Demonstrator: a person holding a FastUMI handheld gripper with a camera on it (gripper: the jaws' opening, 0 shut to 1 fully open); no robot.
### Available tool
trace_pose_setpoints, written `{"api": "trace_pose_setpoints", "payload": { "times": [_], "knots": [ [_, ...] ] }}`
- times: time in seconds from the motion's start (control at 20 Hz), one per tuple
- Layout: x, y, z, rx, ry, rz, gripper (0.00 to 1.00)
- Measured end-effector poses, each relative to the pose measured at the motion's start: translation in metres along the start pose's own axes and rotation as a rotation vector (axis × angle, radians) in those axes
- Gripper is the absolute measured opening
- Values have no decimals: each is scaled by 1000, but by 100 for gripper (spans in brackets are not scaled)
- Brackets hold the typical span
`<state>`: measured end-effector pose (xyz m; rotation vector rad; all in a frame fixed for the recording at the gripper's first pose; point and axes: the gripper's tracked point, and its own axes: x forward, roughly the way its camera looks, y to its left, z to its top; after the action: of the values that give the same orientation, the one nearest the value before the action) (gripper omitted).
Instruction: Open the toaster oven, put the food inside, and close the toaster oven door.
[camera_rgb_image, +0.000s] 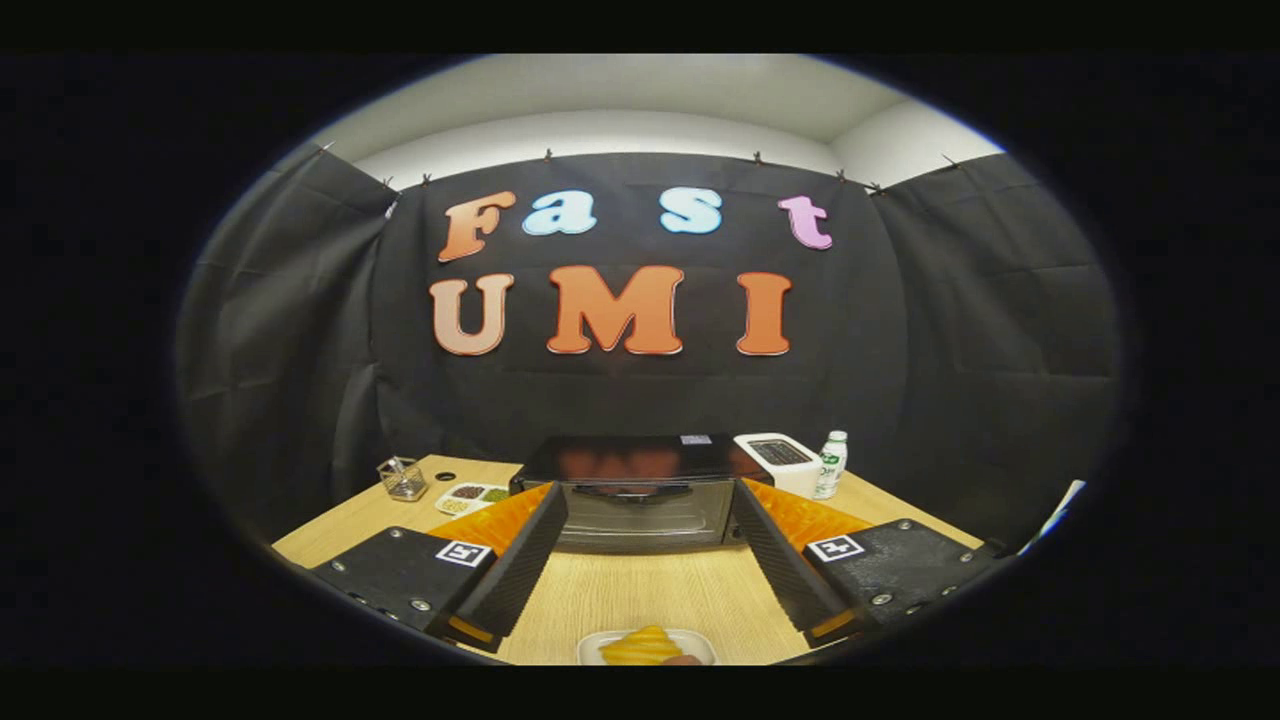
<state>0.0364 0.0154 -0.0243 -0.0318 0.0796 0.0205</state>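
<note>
A black toaster oven (645, 492) stands on the wooden table (650, 590), straight ahead beyond my fingertips, with its glass door closed. My gripper (645, 510) is open, its two fingers spread wide with nothing between them; the oven's front shows in the gap. Close below, between the finger bases, a white plate (592, 645) holds yellow food (640, 645) with a bit of reddish food beside it.
A white toaster (780, 462) and a small white bottle (830, 465) stand right of the oven. Left of it lie a small tray of condiments (470, 495) and a clear glass container (402, 480). Bare table lies between the plate and the oven.
</note>
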Motion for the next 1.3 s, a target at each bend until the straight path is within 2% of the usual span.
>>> {"api": "trace_pose_setpoints", "payload": {
  "times": [0.15, 0.35, 0.55, 0.75, 0.85, 0.95, 1.05, 1.2, 1.3],
  "knots": [
    [29, -5, -2, -35, 32, -26, 99],
    [79, 10, -5, 45, 90, 33, 99],
    [131, 3, -23, 13, 176, -12, 99],
    [181, 15, -51, 47, 272, -6, 99],
    [198, 15, -68, 31, 328, -32, 99],
    [206, 16, -75, -1, 341, -51, 99],
    [207, 26, -78, -24, 352, -24, 99],
    [205, 33, -78, 21, 355, -19, 99],
    [202, 37, -80, -7, 358, -4, 99]
  ]
}}
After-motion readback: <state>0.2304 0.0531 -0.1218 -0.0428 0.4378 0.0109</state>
